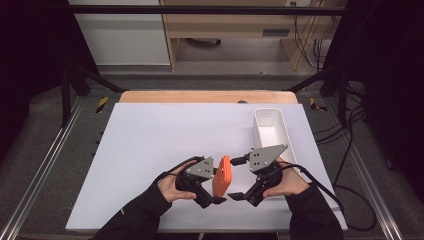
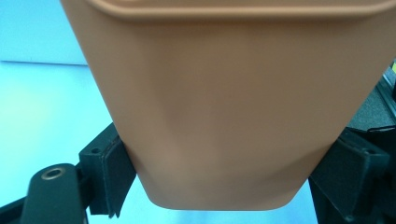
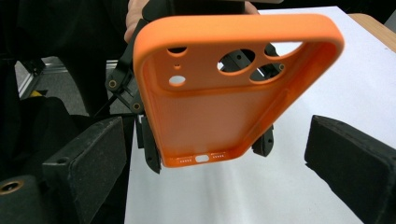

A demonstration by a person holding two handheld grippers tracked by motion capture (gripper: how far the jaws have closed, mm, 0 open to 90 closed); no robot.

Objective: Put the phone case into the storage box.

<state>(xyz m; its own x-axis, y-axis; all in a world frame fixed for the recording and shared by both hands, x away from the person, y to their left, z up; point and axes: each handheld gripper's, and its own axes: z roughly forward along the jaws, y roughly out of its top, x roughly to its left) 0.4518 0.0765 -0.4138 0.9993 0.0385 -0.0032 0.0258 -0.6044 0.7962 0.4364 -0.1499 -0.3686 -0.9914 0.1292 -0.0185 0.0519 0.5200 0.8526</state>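
Grippers meet low in the frame's centre of the high view. The left gripper (image 1: 212, 192) is clamped on an orange phone case (image 1: 222, 176), held upright on edge above the white table (image 1: 150, 145). The right gripper (image 1: 239, 186) faces it, jaws apart and off the case. Farther back, right of centre, sits a white tray (image 1: 271, 131).

Orange phone case (image 3: 224, 112) matt, smooth, rubbery; tray (image 1: 272, 131) white glossy plastic.
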